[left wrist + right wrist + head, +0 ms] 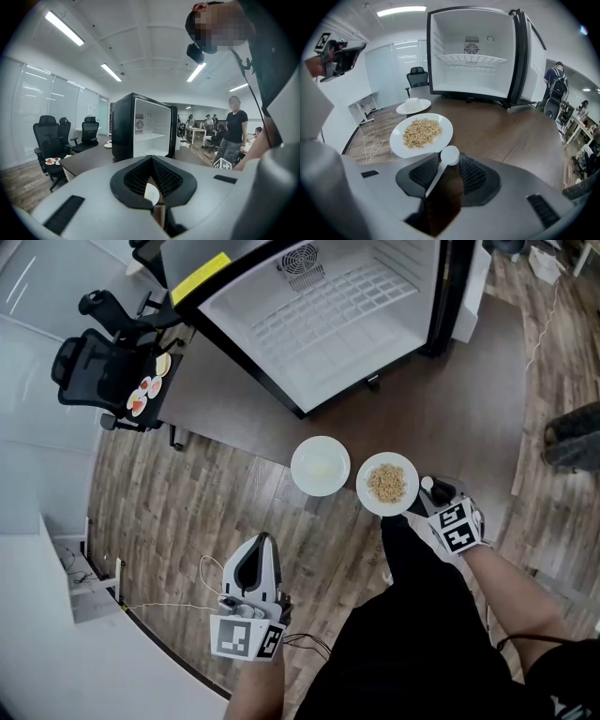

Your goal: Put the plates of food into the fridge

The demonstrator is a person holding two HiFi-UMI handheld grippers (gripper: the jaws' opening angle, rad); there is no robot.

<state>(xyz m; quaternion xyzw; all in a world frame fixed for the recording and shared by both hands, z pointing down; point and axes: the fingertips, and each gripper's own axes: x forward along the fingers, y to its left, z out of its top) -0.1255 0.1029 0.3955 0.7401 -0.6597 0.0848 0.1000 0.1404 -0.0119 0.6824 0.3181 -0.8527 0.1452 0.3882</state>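
the right gripper point(432, 491) is the one placed for the coming move. the plate of grain-like food point(442, 127) lies just ahead of its tips and a little to its left, flat on the tabletop point(441, 409) near the edge. the plate is round, so it has no long axis to line up with, and its near rim is the part closest to the gripper. the jaws stand partly apart, with a small white spoon point(450, 154) between them. its round end sits at the tips and its thin handle runs back along the left pad. the pads seem to pinch it, so i judge the plate is not yet held.

a second white plate point(298, 465) sits beyond the first and further left, just beside it. it carries something pale that i cannot make out.

the open fridge point(319, 334) stands straight ahead of the right gripper across bare tabletop. its door point(529, 51) is swung out to the right and its wire shelf point(471, 58) carries nothing. nothing stands between the plates and the opening.

the left gripper point(151, 161) hangs over the wood floor, well back from the tabletop, with its tips together. a white sliver shows in the slit behind them, and i cannot tell what it is. a chair point(89, 371) with small plates on its seat stands far off to its left.
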